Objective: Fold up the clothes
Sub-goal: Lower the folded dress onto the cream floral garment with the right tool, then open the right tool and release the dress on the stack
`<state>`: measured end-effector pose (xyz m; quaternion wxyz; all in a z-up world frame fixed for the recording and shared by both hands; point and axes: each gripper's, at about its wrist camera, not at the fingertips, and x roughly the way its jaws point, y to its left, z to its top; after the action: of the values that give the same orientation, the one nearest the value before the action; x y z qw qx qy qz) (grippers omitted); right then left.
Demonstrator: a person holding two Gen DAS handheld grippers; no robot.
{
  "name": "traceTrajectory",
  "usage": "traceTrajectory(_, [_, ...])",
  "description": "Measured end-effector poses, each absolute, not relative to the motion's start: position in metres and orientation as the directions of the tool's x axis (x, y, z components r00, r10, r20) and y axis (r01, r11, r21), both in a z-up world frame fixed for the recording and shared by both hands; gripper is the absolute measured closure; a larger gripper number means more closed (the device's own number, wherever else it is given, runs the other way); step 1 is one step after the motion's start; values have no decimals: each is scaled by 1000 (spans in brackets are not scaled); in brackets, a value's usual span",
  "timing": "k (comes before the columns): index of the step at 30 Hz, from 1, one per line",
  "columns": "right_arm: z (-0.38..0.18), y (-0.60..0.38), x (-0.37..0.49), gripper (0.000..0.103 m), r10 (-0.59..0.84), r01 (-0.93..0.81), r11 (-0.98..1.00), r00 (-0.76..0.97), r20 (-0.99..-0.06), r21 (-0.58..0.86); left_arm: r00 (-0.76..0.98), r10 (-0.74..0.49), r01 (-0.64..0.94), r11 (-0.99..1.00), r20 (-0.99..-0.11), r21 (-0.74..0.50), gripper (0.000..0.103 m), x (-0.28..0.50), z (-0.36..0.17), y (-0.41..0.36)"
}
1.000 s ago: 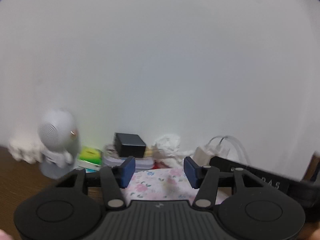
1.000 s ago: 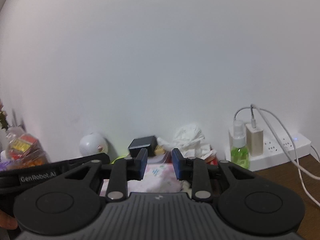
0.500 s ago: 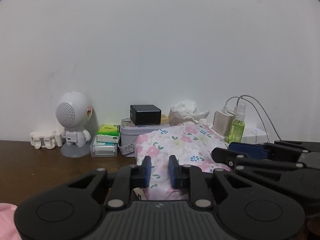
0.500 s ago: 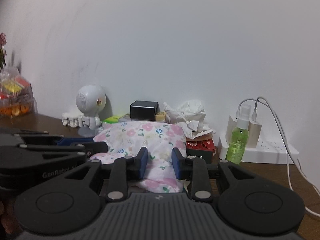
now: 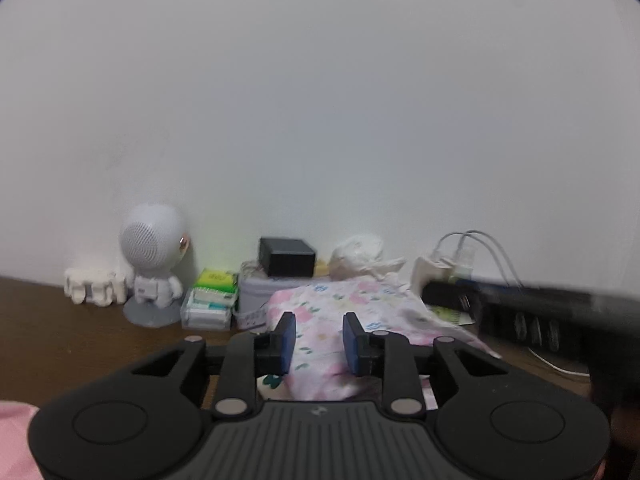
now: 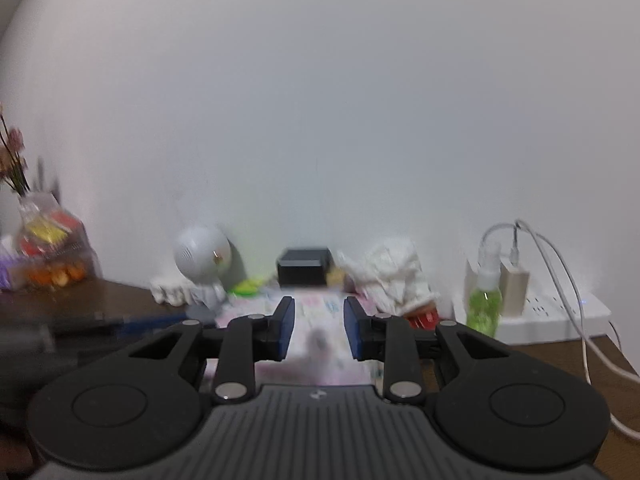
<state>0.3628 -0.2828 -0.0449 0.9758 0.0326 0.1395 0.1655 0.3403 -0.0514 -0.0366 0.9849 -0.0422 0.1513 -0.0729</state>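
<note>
A white garment with a pink and blue flower print point(image 5: 352, 312) lies bunched on the brown table; it also shows blurred in the right wrist view point(image 6: 320, 328). My left gripper point(image 5: 319, 340) is open just in front of the cloth, with the fabric visible between its blue pads and nothing clamped. My right gripper point(image 6: 319, 330) is open over the same cloth and holds nothing. The right gripper's body shows blurred at the right of the left wrist view point(image 5: 540, 312). A pink cloth edge point(image 5: 14, 440) shows at the bottom left.
Along the wall stand a white robot-shaped speaker point(image 5: 154, 272), small stacked boxes point(image 5: 210, 300), a black box point(image 5: 287, 257) on a tin, crumpled tissue point(image 6: 394, 276), a green spray bottle point(image 6: 485, 304), a charger on a power strip point(image 6: 560, 312) with cables, and a snack bag point(image 6: 48, 256).
Both grippers have opened wider since half a second ago and tilted up a little. The right gripper has moved fast; its view is blurred. The floral cloth sits lower in both views.
</note>
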Motion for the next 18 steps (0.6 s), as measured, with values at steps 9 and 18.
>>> traceTrajectory(9, [-43, -265, 433, 79, 363, -295, 932, 757, -543, 211, 919, -206, 218, 976, -336, -2, 84, 336, -43, -75])
traceTrajectory(18, [-42, -272, 434, 81, 374, -266, 926, 742, -557, 268, 920, -226, 225, 974, -321, -43, 84, 330, -32, -75])
